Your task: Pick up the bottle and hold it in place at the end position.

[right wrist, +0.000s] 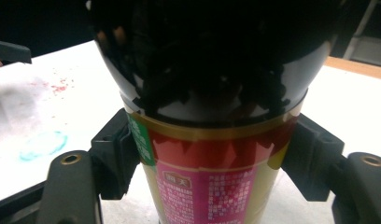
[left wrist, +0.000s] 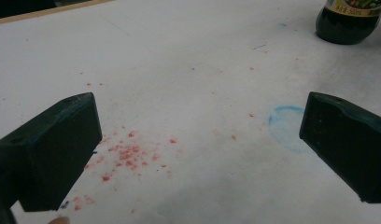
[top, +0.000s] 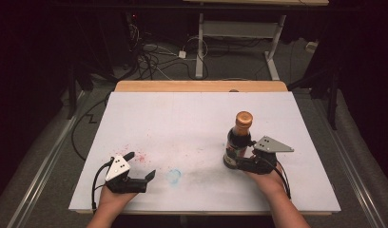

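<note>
Our right gripper [top: 240,160] clamps the dark sauce bottle [top: 238,140] at its labelled body, standing upright right of the table's [top: 192,118] middle. We judge it glass: heavy, rigid, slippery, breakable, so a low grip suits. Our left gripper [top: 140,166] rests spread wide and empty near the front-left edge, by red specks [left wrist: 128,154].

One bottle [top: 239,140] standing on one white table [top: 182,118]. Two grippers: left gripper [top: 140,166], right gripper [top: 241,154]. Stains: one blue ring [top: 173,176], one scatter of red specks [top: 137,156].
</note>
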A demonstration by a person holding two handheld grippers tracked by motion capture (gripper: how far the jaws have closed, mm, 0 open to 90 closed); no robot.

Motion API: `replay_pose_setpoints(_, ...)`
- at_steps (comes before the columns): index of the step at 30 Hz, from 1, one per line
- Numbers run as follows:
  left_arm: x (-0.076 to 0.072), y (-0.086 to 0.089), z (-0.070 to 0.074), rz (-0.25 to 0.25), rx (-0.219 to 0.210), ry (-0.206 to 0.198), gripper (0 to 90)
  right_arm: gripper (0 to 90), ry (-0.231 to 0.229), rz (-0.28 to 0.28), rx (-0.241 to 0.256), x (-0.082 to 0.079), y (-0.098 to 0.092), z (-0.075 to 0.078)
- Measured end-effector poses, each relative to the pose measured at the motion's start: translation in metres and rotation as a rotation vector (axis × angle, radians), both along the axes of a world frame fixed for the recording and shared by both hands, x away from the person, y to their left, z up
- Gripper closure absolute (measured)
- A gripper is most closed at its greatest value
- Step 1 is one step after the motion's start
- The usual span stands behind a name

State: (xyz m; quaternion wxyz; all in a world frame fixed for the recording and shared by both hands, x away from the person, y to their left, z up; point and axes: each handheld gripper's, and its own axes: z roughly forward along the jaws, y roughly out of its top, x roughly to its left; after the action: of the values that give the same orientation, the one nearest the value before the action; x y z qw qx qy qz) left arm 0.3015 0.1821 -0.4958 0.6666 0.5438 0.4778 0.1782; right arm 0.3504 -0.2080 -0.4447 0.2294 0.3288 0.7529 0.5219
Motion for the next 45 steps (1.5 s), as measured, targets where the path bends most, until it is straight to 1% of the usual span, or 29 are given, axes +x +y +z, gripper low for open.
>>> replay_pose_setpoints(1, 0.000, 0.000, 0.000, 0.000, 0.000, 0.000, 0.0, 31.1, -0.012, 0.000, -0.008, 0.000, 0.000, 0.000)
replay_pose_setpoints(4, 0.000, 0.000, 0.000, 0.000, 0.002, 0.000, 0.0, 31.9, -0.020, -0.011, -0.021, -0.002, 0.002, 0.001)
replay_pose_setpoints(5, 0.000, 0.000, 0.000, -0.001, 0.001, 0.001, 0.0, 32.1, -0.011, -0.016, -0.023, -0.002, 0.003, 0.001)
replay_pose_setpoints(10, 0.000, 0.000, 0.000, -0.002, 0.003, -0.002, 0.0, 32.5, -0.015, -0.022, -0.051, 0.000, 0.009, 0.005)
replay_pose_setpoints(13, 0.000, 0.000, 0.000, -0.003, -0.001, -0.001, 0.0, 32.6, -0.026, -0.027, -0.061, 0.001, 0.015, 0.007)
replay_pose_setpoints(18, 0.000, 0.001, 0.000, -0.002, -0.010, 0.001, 0.0, 32.7, -0.033, -0.026, -0.053, 0.007, 0.026, 0.013)
replay_pose_setpoints(24, 0.000, 0.001, 0.000, -0.001, -0.012, 0.002, 0.0, 32.8, -0.036, -0.025, -0.047, 0.020, 0.044, 0.016)
replay_pose_setpoints(28, 0.000, 0.001, 0.000, -0.002, -0.010, 0.001, 0.0, 32.7, -0.052, -0.022, -0.053, 0.027, 0.057, 0.016)
replay_pose_setpoints(30, 0.000, 0.001, 0.000, -0.004, -0.010, 0.000, 0.0, 32.7, -0.052, -0.020, -0.044, 0.031, 0.063, 0.016)
replay_pose_setpoints(35, -0.001, 0.001, 0.001, -0.004, -0.014, 0.000, 0.0, 32.7, -0.067, -0.030, -0.042, 0.040, 0.077, 0.016)
replay_pose_setpoints(38, -0.001, 0.001, 0.001, -0.005, -0.015, 0.000, 0.0, 32.6, -0.064, -0.037, -0.025, 0.045, 0.084, 0.015)
replay_pose_setpoints(44, -0.001, 0.001, 0.001, -0.006, -0.015, 0.001, 0.0, 32.6, -0.059, -0.059, -0.026, 0.058, 0.096, 0.010)
replay_pose_setpoints(45, -0.001, 0.001, 0.001, -0.005, -0.015, 0.000, 0.0, 32.6, -0.052, -0.063, -0.022, 0.059, 0.097, 0.010)
